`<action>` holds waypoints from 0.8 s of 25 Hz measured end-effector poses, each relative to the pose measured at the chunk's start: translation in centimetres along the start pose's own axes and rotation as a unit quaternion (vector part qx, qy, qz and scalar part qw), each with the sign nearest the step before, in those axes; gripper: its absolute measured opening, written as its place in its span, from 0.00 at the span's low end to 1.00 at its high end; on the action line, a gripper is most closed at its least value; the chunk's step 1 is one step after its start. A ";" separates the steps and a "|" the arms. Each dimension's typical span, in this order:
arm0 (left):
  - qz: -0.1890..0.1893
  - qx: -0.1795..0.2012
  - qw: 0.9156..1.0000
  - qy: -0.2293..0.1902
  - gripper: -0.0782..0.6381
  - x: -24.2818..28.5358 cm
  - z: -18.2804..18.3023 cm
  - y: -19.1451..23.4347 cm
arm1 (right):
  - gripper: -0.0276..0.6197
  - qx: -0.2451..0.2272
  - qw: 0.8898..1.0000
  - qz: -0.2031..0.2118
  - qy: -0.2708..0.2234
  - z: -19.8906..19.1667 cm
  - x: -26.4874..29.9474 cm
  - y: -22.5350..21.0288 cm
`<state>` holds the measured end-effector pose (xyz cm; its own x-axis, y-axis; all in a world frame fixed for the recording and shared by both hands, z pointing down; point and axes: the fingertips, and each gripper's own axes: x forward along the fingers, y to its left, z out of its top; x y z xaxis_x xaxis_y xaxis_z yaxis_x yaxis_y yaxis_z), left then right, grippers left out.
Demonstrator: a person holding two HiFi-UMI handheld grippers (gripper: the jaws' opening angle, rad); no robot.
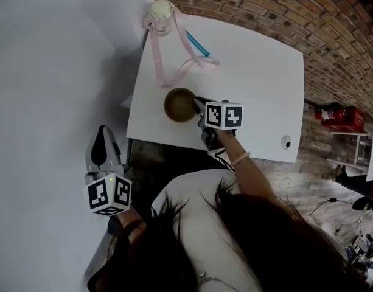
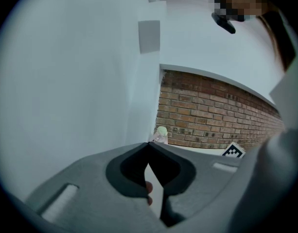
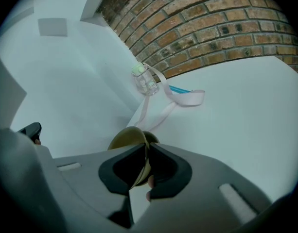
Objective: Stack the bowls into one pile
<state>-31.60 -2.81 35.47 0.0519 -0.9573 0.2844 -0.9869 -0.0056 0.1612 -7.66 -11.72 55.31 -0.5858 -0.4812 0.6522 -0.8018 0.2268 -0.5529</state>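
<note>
I am keeping no gap at the right tool (image 3: pixel 144 148): its two jaws are pinching the thin rim of the brown bowl (image 3: pixel 125 139) on the bowl's right side. The bowl is sitting over the near left part of the white counter (image 1: pixel 259 84), and I cannot tell whether it is resting there or lifted clear. The left tool (image 2: pixel 149 146) is hanging off the counter to the left, beside the white wall (image 2: pixel 66 81), with its jaws pressing together on nothing. At the far left corner of the counter a clear bottle (image 1: pixel 162 15) with a pale green cap is standing. A pink strap (image 1: pixel 174 72) is trailing from it toward the bowl, and a blue stick (image 1: pixel 197 43) is lying just beside the strap. A brick wall (image 1: pixel 283 11) is running behind the counter.
</note>
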 end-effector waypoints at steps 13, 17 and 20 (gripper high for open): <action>0.020 -0.001 1.000 0.002 0.11 -1.1 -0.3 0.4 | 0.11 -0.003 1.000 -0.007 0.005 0.0 0.7 -0.4; 0.022 0.000 1.000 0.004 0.11 -1.1 -0.3 0.4 | 0.11 -0.003 1.000 -0.007 0.003 0.0 0.6 -0.4; 0.021 0.002 1.000 0.004 0.11 -1.0 -0.3 0.2 | 0.12 -0.005 1.000 -0.010 0.004 0.1 0.6 -0.6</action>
<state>-31.83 -1.73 35.49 0.0127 -0.9541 0.2992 -0.9887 0.0326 0.1462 -7.53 -12.16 55.97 -0.5712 -0.4796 0.6662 -0.8140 0.2266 -0.5348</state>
